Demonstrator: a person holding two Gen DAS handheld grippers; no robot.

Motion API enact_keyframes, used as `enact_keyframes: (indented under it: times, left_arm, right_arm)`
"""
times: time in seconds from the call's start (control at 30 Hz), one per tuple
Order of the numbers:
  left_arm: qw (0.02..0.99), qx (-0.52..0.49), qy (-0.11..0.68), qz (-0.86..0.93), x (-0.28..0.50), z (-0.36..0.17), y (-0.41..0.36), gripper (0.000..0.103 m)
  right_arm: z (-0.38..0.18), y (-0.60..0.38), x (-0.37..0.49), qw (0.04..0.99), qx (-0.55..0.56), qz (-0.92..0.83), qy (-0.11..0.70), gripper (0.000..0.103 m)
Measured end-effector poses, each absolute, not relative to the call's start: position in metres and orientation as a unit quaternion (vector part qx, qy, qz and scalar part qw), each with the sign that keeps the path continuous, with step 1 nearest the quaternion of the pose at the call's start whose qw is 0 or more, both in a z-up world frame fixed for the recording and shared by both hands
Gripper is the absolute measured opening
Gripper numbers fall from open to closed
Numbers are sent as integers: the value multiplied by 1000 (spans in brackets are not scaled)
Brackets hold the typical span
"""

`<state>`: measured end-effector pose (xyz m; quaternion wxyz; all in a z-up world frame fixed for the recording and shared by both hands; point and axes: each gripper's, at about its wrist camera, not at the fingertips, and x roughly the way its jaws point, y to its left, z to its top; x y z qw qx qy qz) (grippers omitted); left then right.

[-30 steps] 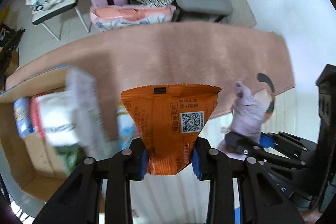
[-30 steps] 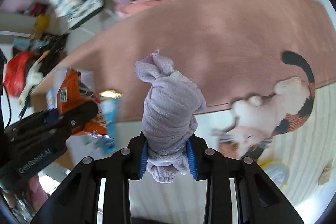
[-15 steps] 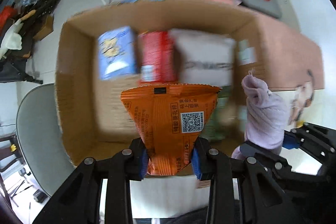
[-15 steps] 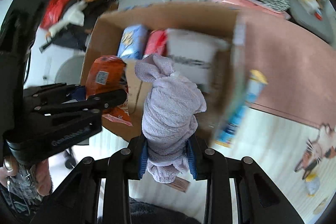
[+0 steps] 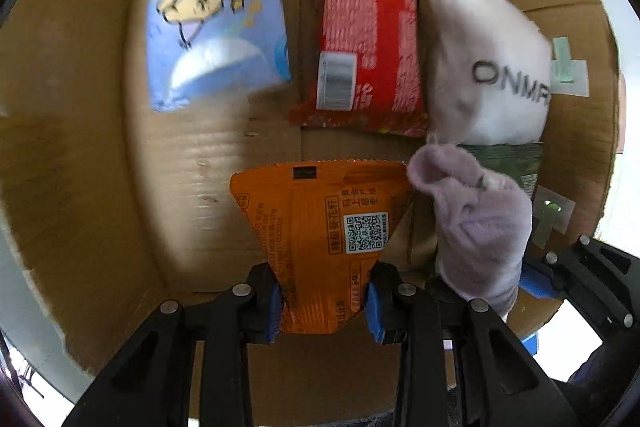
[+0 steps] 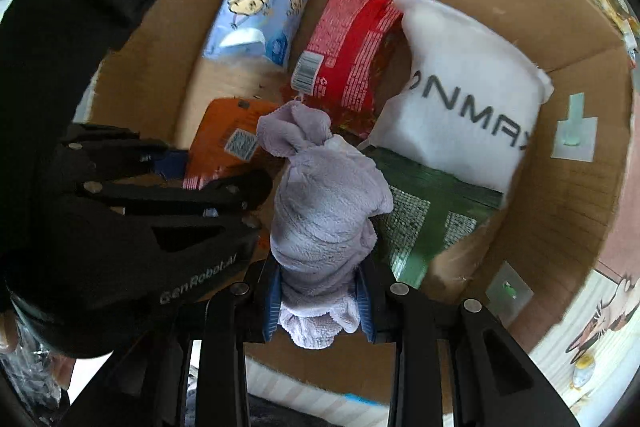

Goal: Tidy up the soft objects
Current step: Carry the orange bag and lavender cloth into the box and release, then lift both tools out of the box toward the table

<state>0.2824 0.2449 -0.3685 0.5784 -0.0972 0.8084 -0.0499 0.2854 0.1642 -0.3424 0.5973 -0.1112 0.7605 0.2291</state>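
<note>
Both grippers now down over the cardboard box [image 5: 80,147], off the rug a second ago. Left gripper [image 5: 325,303] jaws pinching the orange snack bag [image 5: 320,227], right gripper [image 6: 319,301] jaws squeezing the lilac towel [image 6: 324,203]. Probably just the drop left.

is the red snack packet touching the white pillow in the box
Touching. The left wrist view shows the red snack packet pressed edge to edge against the white pillow, with no cardboard visible between them.
</note>
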Motion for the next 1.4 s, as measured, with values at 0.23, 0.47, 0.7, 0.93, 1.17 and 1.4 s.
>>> enact_keyframes:
  times: [0.23,0.47,0.7,0.93,1.17,1.4]
  left_arm:
    - [569,-117,813,-43,275,-374,256,46]
    - [613,-120,780,-31,265,-330,270,71]
    - [661,-99,744,-13,239,-270,252,71]
    - [705,-101,702,11,221,-226,252,71]
    - [741,-91,664,42,198,-197,245,94]
    - [763,-89,637,73,184,-174,240,101]
  right_arm:
    - [-349,158,290,595,-99,211,769,54]
    - [-313,134,291,619,-85,197,756,72]
    - [-258,101,279,669,-79,168,720,73]
    - [-224,89,251,694,-65,152,700,73]
    - [-203,76,226,722,-60,148,673,93]
    - [-177,54,205,750,-57,138,644,103]
